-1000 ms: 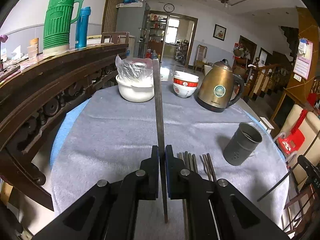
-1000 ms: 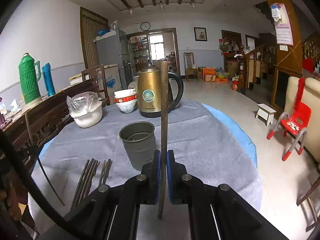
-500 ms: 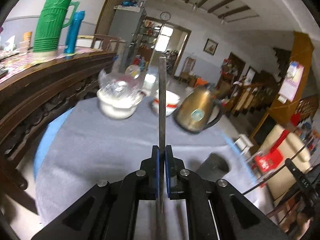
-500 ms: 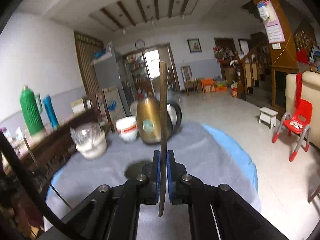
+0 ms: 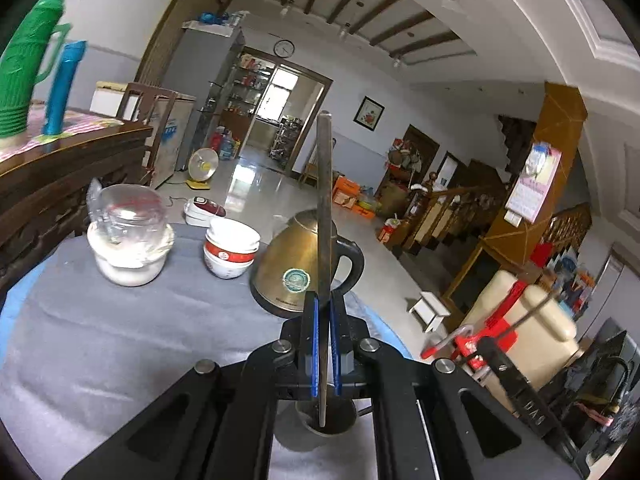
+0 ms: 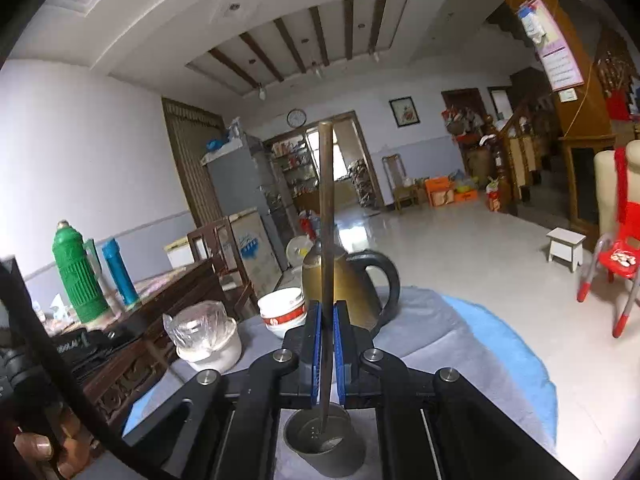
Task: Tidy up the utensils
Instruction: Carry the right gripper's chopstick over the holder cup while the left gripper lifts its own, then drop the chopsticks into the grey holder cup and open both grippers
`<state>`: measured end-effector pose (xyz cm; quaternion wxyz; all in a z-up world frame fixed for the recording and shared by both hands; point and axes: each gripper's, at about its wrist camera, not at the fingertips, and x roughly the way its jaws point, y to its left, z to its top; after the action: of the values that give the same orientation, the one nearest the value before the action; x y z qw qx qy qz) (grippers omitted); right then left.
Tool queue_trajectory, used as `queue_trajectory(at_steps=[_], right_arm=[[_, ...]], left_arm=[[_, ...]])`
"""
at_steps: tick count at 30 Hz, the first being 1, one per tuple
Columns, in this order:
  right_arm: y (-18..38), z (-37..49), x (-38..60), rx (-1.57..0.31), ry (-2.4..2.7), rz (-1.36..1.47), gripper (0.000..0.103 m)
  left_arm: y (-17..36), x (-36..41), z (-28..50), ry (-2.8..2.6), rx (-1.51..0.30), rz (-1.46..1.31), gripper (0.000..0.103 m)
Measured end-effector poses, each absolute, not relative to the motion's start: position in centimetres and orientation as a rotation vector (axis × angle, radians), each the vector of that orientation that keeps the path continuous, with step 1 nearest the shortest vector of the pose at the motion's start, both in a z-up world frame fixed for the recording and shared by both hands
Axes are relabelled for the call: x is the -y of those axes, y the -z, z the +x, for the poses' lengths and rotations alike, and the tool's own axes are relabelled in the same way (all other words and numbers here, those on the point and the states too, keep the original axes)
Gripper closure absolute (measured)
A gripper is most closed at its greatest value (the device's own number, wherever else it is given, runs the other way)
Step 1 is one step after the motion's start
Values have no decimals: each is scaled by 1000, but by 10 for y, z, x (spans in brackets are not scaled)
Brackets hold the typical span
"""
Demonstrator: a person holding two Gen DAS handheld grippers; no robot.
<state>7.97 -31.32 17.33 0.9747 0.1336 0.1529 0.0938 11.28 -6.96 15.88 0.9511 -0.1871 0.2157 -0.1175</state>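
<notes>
My left gripper [image 5: 325,312] is shut on a dark chopstick [image 5: 324,208] that stands upright, its lower tip over the mouth of the grey metal utensil cup [image 5: 326,426] seen just below the jaws. My right gripper [image 6: 328,320] is shut on a brown chopstick [image 6: 326,220], also upright, with its lower tip inside the same cup [image 6: 324,446]. The cup stands on the grey cloth of the round table [image 5: 100,340]. The loose chopsticks on the table are out of view.
A brass kettle [image 5: 296,264], stacked red and white bowls [image 5: 230,250] and a white bowl with a plastic bag [image 5: 130,240] stand at the table's far side. A dark wooden sideboard [image 5: 60,168] with a green thermos [image 5: 24,72] runs along the left.
Both grippers have lifted and tilted up, carrying their chopsticks from over the table to above the cup. The loose chopsticks have dropped out of view.
</notes>
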Motion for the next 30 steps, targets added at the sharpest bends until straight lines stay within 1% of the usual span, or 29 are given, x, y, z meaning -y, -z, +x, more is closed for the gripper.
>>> queue_trajectory(at_steps=[8,16,18,19,20,22,24,25,26,27,28,29,30], right_arm=[[-138,122,304,-419,-201,244,97],[-102,145,297,-551,-224,216,97],[-94,149,292,-598,-234,208,96],[-91,152,291,-623,-237,207,95],[-89,153,291,-638,-234,204,94],[-91,151,292,-649,-220,199,94],[-96,144,295,-640,-203,201,94],[-100,139,298,-632,-194,205,90],[-103,134,300,-628,-184,205,86],[-105,128,301,-625,-177,206,76],[-107,120,304,-617,-173,211,60],[-110,114,305,-610,-170,214,47],[-111,104,308,-595,-160,216,29]], left_arm=[[-118,101,155,246,-544,-314,98],[-88,110,169,251,-651,-271,98],[-85,109,169,251,-688,-262,92],[-85,107,167,258,-702,-268,83],[-86,104,164,254,-708,-273,65],[-90,97,154,238,-682,-282,49],[-99,83,137,221,-642,-292,42],[-103,76,129,212,-637,-294,36],[-105,70,123,206,-633,-296,35],[-107,58,111,195,-621,-305,35],[-107,49,103,182,-613,-310,33],[-106,38,92,164,-608,-314,31],[-104,29,85,147,-607,-318,29]])
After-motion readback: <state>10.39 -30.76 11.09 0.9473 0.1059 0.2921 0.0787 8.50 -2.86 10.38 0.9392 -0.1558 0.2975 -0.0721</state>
